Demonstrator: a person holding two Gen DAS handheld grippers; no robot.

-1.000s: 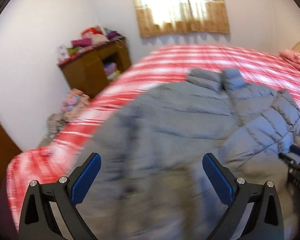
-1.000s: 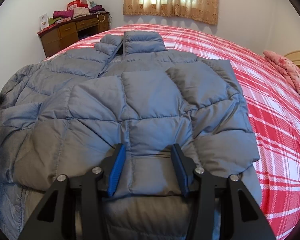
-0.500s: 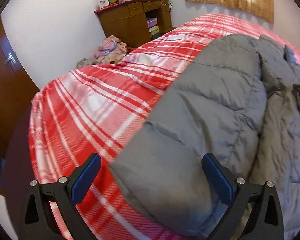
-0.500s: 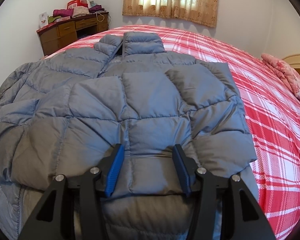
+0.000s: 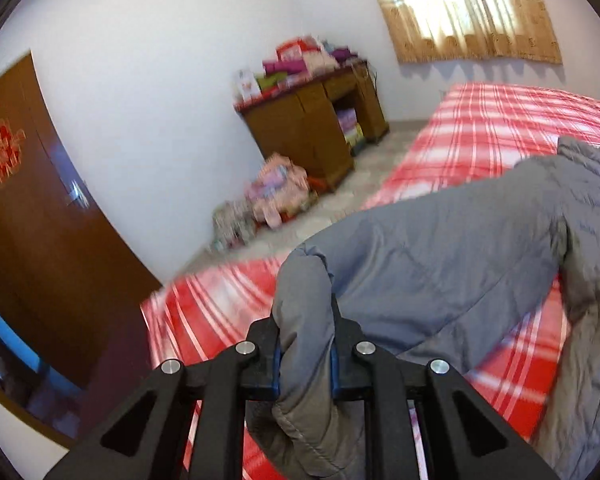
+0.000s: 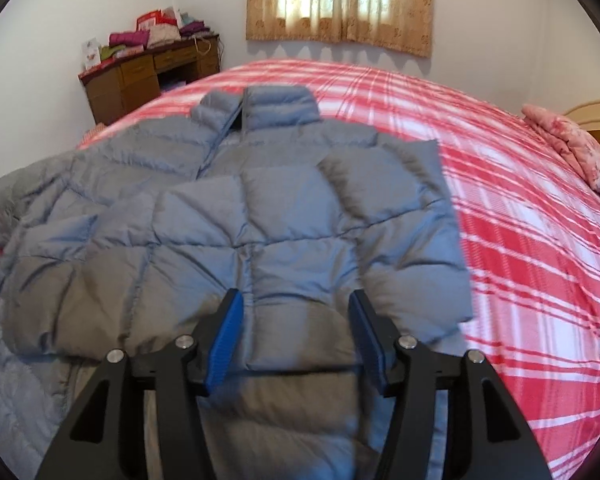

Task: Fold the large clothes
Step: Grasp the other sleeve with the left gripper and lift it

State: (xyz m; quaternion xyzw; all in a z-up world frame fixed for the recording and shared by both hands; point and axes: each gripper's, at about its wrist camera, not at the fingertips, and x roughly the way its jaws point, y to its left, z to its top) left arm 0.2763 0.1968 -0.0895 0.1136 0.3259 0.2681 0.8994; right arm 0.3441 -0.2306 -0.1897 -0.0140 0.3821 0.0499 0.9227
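Since a second ago our left tongs (image 5: 304, 354) have just closed on the jacket's left sleeve (image 5: 440, 264); right tongs (image 6: 296, 338) half-open, opening, holding nothing. Jacket (image 6: 260, 216) on bed (image 6: 520, 240): right sleeve folded, left pending.

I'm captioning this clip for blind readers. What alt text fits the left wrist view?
The left gripper is clamped on the end of a grey puffer jacket's sleeve, which stretches across a red plaid bed. Beyond stand a cluttered wooden desk and a curtained window.
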